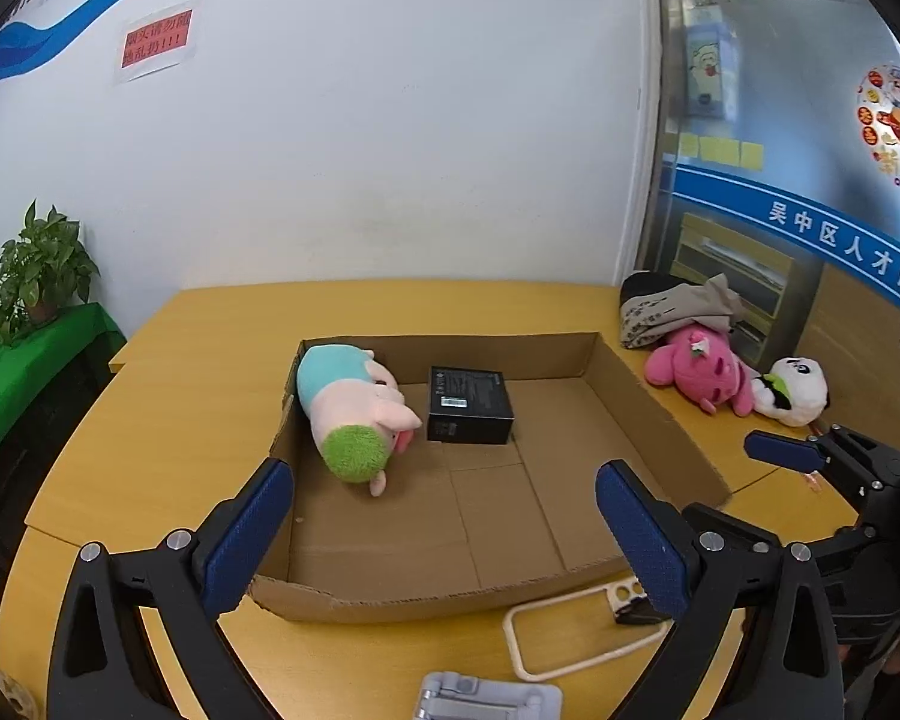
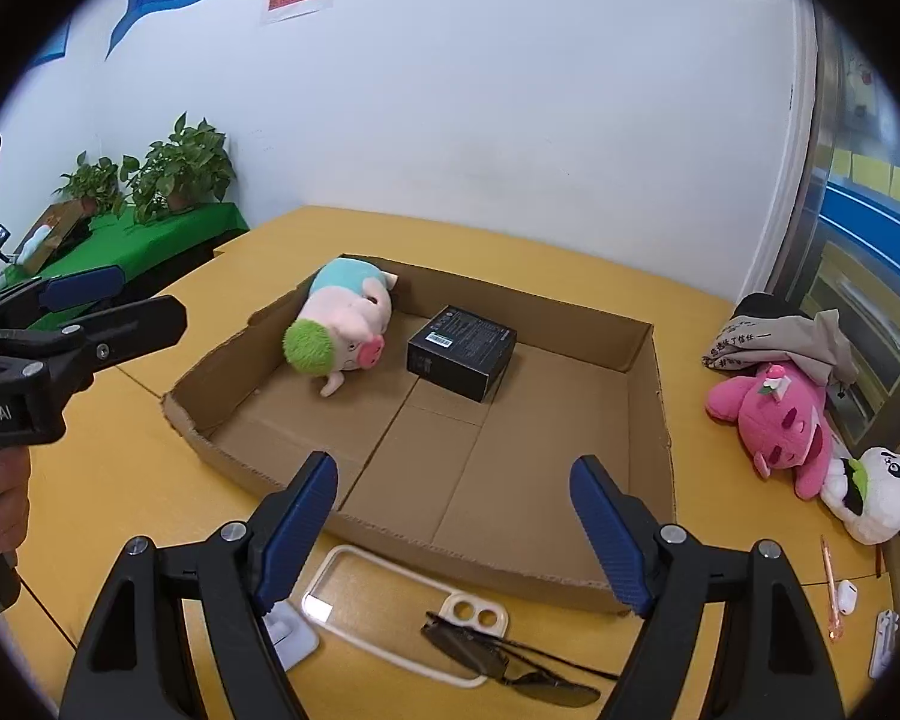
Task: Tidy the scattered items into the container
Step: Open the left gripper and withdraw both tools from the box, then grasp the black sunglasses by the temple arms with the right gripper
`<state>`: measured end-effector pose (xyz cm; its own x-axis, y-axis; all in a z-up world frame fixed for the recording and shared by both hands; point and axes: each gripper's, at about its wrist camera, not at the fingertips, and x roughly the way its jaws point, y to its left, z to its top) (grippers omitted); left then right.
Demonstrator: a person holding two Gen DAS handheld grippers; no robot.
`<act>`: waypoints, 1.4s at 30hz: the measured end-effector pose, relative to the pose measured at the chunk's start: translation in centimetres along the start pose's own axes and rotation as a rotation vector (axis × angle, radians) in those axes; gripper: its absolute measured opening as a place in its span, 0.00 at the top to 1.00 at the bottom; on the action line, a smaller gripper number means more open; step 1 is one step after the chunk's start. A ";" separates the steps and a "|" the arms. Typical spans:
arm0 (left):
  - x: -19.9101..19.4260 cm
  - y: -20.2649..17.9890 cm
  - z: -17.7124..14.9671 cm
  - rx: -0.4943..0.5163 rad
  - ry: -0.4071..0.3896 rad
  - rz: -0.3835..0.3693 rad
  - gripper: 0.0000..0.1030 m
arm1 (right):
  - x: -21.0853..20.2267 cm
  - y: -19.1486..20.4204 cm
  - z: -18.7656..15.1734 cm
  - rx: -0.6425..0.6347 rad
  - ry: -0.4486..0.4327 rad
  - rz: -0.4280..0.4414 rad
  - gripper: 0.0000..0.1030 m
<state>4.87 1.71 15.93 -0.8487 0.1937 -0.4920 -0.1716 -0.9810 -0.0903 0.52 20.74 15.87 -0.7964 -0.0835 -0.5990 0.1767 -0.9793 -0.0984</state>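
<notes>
A shallow cardboard box (image 1: pixel 402 603) (image 2: pixel 510 567) lies open on the yellow table. Inside it are a pig plush with green hair (image 1: pixel 354 414) (image 2: pixel 342 324) and a small black box (image 1: pixel 468 405) (image 2: pixel 462 351). Outside it, at the right, lie a pink plush (image 1: pixel 696 369) (image 2: pixel 774 420) and a panda plush (image 1: pixel 792 390) (image 2: pixel 870 492). My left gripper (image 1: pixel 444 480) hangs open over the box's near left part, nothing between its fingers. My right gripper (image 2: pixel 453 468) stands open over the near wall, also empty.
A clear phone case (image 2: pixel 390 606) (image 1: pixel 570 630), dark sunglasses (image 2: pixel 498 660) and a grey stand (image 1: pixel 486 696) lie in front of the box. An orange pen (image 2: pixel 829 588), an earbud (image 2: pixel 847 591) and folded clothes (image 2: pixel 774 336) are at the right. Potted plants (image 2: pixel 174 174) stand on a green side table.
</notes>
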 end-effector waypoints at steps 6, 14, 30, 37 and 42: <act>-2.1 -0.5 -0.3 -0.004 -0.016 -0.007 0.01 | -1.5 0.7 -0.1 0.000 -0.023 0.000 0.23; -3.1 -0.8 -0.8 -0.005 -0.018 -0.004 0.01 | -2.5 1.0 -0.7 -0.001 -0.022 -0.001 0.23; -2.0 -2.0 -1.6 0.002 0.022 -0.018 0.01 | -1.5 -0.2 -2.0 0.012 0.022 0.007 0.23; -0.6 -2.5 -2.4 0.011 0.063 -0.036 0.01 | -0.5 -0.8 -3.5 -0.051 0.036 0.005 0.23; 0.6 -2.8 -5.0 0.035 0.120 -0.053 0.01 | 2.6 -3.4 -8.2 -0.102 0.196 0.025 0.22</act>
<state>7.33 4.54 11.55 -0.7728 0.2407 -0.5873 -0.2336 -0.9682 -0.0894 2.59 25.34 8.10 -0.6654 -0.0604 -0.7441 0.2603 -0.9530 -0.1554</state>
